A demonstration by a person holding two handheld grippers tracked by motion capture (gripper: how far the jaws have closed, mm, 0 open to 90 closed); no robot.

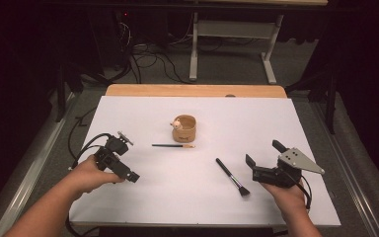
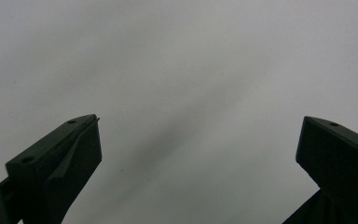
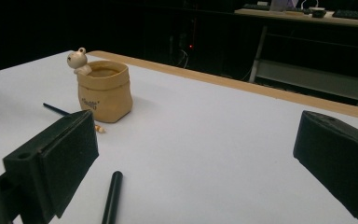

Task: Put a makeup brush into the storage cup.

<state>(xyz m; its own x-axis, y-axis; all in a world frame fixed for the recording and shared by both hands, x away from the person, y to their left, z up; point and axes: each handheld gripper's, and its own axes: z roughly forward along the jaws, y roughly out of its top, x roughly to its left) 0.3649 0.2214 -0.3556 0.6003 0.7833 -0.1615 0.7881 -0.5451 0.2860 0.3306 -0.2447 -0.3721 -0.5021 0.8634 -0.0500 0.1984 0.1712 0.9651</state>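
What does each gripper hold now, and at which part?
Nothing. The left gripper and the right gripper are both open and empty; the makeup brush lies free on the table.

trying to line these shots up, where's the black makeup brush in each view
High view: the black makeup brush lies right of centre on the white sheet, bristles toward the person, just left of the open right gripper.
Left gripper view: not in it.
Right gripper view: its handle end is at the bottom, between the jaws.
Shared landmark: the tan pot with the bear.
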